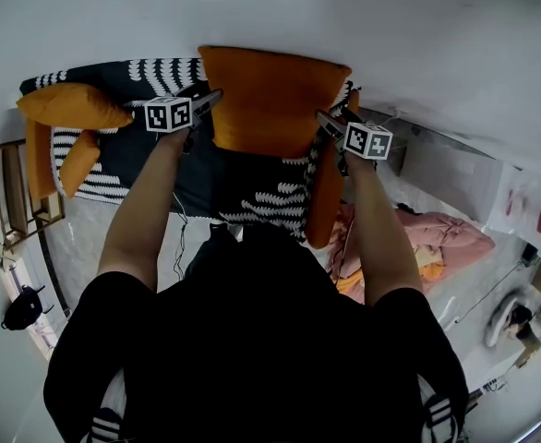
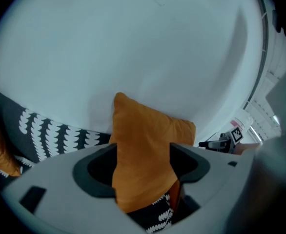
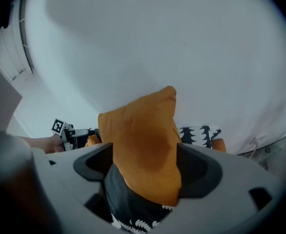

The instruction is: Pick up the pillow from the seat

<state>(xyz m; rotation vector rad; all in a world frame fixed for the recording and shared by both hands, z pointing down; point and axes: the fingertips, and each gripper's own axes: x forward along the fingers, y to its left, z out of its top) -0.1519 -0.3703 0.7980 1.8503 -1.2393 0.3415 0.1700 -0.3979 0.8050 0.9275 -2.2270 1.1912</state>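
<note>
Orange fabric fills both gaps: the left claw (image 1: 215,97) and right claw (image 1: 324,120) stand spread, each straddling a side edge of the square orange fabric pillow (image 1: 272,100), so pushing deeper before closing evenly seems wise. It stands upright on the black-and-white patterned seat (image 1: 252,201) against the white wall (image 1: 390,26), facing the person, long axis side to side.

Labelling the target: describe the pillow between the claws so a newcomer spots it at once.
Find the seat with the black-and-white cover against the white wall. The pillow stands upright on it, against that wall. It is the square orange one mid-seat; another orange cushion lies at the seat's left end.
</note>
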